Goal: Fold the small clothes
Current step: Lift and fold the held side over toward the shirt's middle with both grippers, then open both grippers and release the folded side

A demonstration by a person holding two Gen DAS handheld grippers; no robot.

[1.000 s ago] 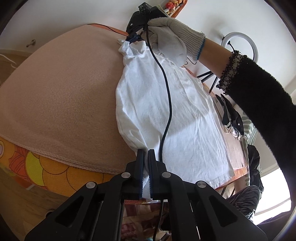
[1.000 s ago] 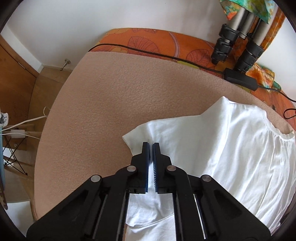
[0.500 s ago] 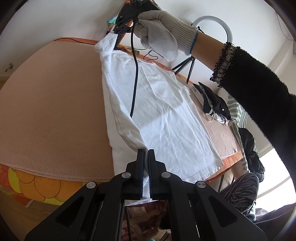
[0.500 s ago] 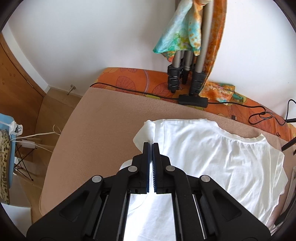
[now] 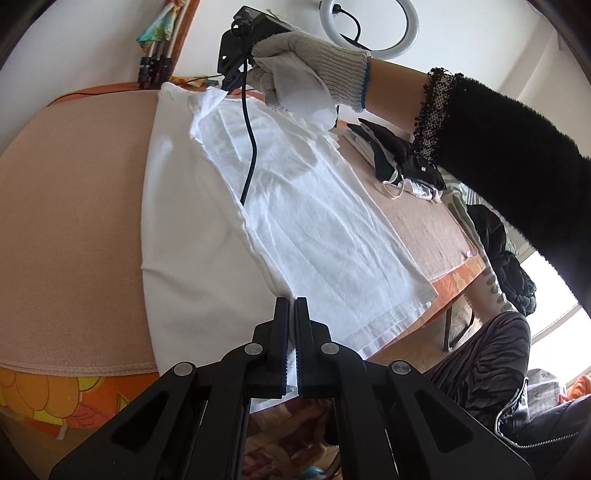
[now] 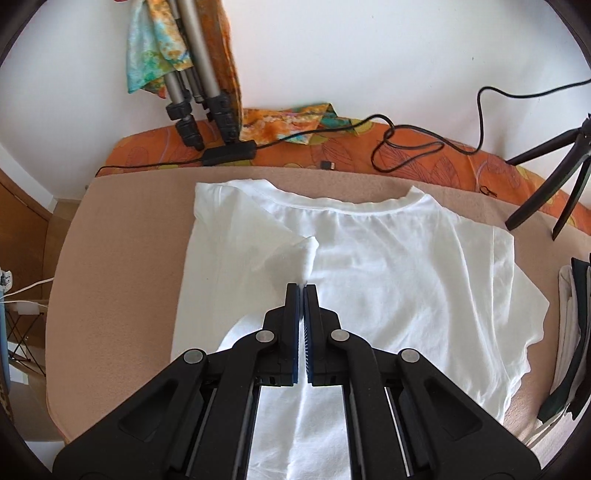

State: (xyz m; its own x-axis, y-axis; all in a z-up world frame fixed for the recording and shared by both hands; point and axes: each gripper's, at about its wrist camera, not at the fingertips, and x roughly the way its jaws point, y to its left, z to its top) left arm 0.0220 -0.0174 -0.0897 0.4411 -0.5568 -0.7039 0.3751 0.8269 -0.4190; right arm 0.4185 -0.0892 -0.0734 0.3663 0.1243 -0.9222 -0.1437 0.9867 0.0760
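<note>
A white T-shirt [image 5: 295, 206] lies on the beige pad [image 5: 74, 206], neck at the far end. Its left side is folded over the middle. My left gripper [image 5: 291, 301] is shut on the folded edge at the near hem. My right gripper [image 6: 303, 286] is shut on the sleeve end [image 6: 306, 254] and holds it above the shirt's chest [image 6: 406, 266]. In the left wrist view the right gripper [image 5: 227, 86] shows at the far end, held by a gloved hand [image 5: 295, 74], pinching the lifted sleeve [image 5: 207, 107].
A pile of dark and white clothes [image 5: 399, 162] lies to the right on the pad; it also shows in the right wrist view [image 6: 572, 332]. Tripod legs [image 6: 195, 110], a ring light [image 5: 369, 26], a small tripod [image 6: 546, 184] and cables [image 6: 406, 144] stand at the far edge.
Both grippers have carried the shirt's left side and sleeve to the right, over the shirt's middle. The fold now lies across the body.
</note>
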